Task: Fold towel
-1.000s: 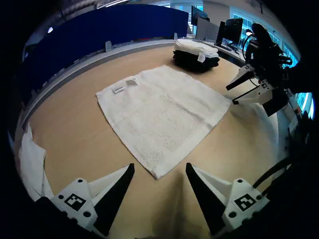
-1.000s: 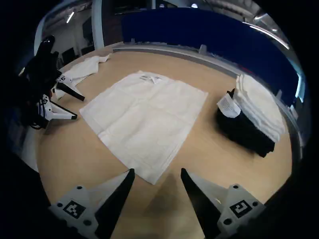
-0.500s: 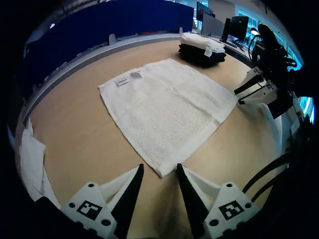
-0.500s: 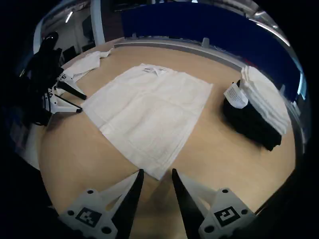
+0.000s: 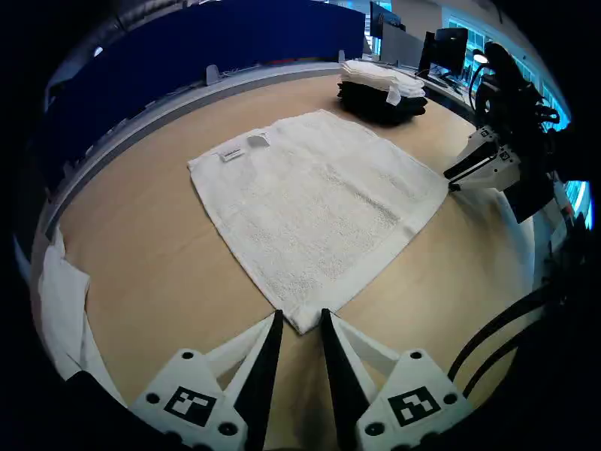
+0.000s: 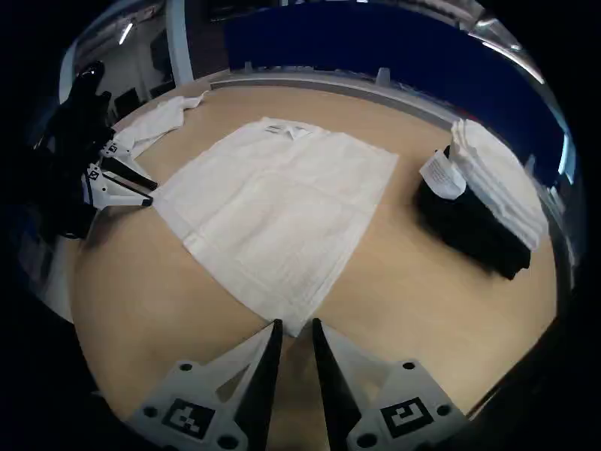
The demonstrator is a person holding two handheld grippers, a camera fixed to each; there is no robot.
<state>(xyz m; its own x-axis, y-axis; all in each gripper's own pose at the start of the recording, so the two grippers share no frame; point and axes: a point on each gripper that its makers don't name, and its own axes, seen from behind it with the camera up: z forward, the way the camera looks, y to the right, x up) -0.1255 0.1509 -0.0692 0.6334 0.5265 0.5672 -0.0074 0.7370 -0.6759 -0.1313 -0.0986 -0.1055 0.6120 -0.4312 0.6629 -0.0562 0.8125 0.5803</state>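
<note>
With the towel [image 5: 315,203] flat on the counter [image 5: 150,248], we are at the grasp: left tool [image 5: 300,319] and right tool [image 6: 294,325] each stand almost together around a towel corner, whether pinching we cannot tell, and next we must lift both corners toward the towel's far edge.

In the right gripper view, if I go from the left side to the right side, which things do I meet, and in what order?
left hand-held gripper → white towel spread flat → stack of folded towels, white ones on top of black ones
</note>
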